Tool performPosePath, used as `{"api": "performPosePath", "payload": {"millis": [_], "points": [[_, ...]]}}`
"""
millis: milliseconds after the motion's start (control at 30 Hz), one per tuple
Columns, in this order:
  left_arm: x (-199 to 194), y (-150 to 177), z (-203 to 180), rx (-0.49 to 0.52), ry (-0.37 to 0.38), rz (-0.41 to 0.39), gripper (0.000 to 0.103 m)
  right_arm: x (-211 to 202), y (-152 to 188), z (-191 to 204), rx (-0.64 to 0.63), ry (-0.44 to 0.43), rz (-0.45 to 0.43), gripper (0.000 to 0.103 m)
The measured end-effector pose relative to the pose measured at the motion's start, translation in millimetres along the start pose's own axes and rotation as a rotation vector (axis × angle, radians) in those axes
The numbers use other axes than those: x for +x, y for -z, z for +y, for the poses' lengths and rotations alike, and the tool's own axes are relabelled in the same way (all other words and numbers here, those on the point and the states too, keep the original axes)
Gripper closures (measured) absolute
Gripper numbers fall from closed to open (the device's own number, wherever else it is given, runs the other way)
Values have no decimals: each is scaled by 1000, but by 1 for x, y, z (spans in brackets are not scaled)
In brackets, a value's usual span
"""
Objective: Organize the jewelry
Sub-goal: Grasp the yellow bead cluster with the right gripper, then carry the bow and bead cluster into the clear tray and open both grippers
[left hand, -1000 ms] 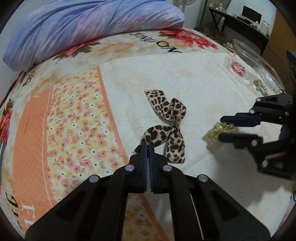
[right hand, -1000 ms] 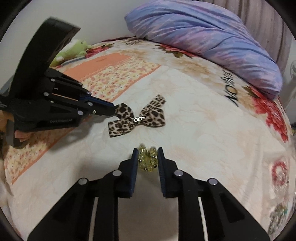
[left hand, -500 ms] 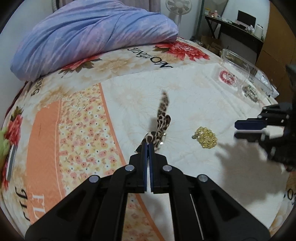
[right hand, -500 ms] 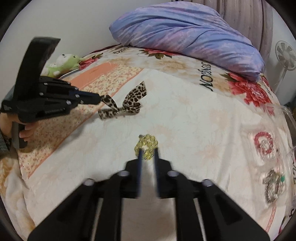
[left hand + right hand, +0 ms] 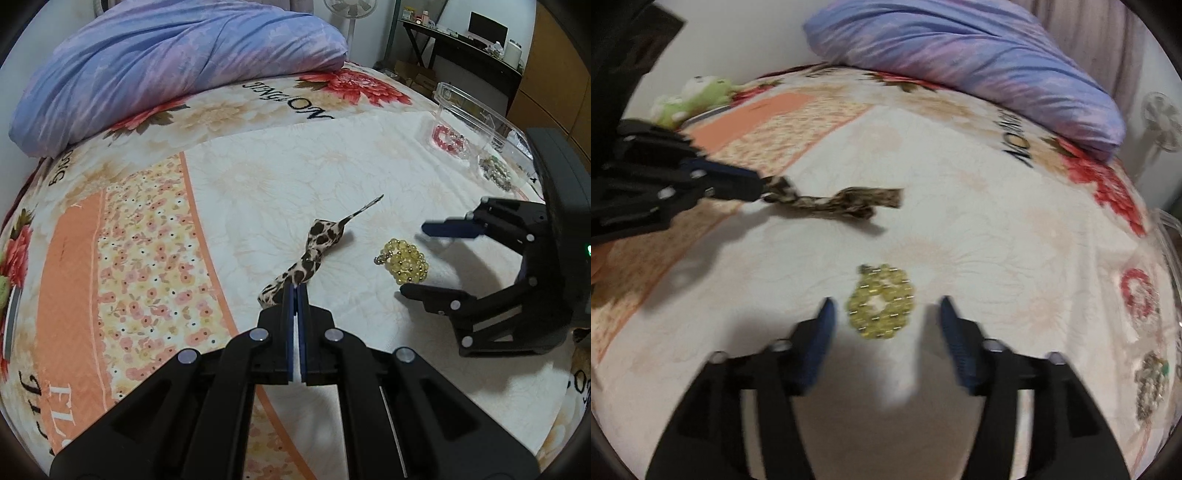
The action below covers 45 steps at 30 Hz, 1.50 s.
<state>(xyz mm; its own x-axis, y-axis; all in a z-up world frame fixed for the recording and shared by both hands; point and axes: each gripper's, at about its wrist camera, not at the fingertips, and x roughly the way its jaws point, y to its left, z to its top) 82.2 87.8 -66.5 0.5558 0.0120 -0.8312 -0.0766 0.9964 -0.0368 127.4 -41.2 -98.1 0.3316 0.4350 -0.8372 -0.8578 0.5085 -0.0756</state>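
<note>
A floral bedspread (image 5: 258, 158) under a purple duvet (image 5: 166, 62); desk (image 5: 461, 48) and fan (image 5: 349, 7) behind.

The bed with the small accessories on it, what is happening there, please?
A person works with two handheld grippers. The left gripper is shut on one end of the leopard-print bow. The right gripper has just been opening; its jaws stand apart around the yellow bead bracelet, which lies on the bedspread, not gripped.
</note>
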Motion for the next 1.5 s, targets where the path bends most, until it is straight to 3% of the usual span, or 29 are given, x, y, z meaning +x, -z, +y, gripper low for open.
{"api": "performPosePath", "payload": {"millis": [100,133,167,200,467,633,700,867,967,1033,1133,1333,1500], "points": [[3,0,2,-7,6,10,101,4,0,-9,51,-45,17,39],[4,0,1,-7,5,12,101,3,0,-12,62,-47,14,50],[5,1,1,-6,5,16,101,3,0,-13,69,-50,12,67],[5,1,0,-5,7,19,101,2,0,-13,70,-52,11,74],[-9,-5,-3,-28,17,-11,101,-13,1,-13,61,-76,-9,81],[-25,-17,-15,11,-6,-31,101,-39,2,-21,81,-96,-39,82],[-31,-22,-18,3,-13,-33,101,-48,3,-25,85,-104,-45,92],[-44,-36,-34,10,-22,-38,101,-72,1,-44,119,-128,-74,99],[-53,-46,-44,-3,-8,-42,101,-84,-1,-53,138,-134,-84,99],[-58,-52,-49,-17,-3,-37,101,-78,2,-54,135,-153,-34,95],[-61,-58,-54,-26,-10,-37,101,-62,10,-48,113,-182,28,70],[-62,-61,-51,-83,-15,-29,101,-35,14,-24,60,-170,71,69],[-60,-60,-47,-103,-23,-18,101,-16,15,-8,-3,-69,82,69]]}}
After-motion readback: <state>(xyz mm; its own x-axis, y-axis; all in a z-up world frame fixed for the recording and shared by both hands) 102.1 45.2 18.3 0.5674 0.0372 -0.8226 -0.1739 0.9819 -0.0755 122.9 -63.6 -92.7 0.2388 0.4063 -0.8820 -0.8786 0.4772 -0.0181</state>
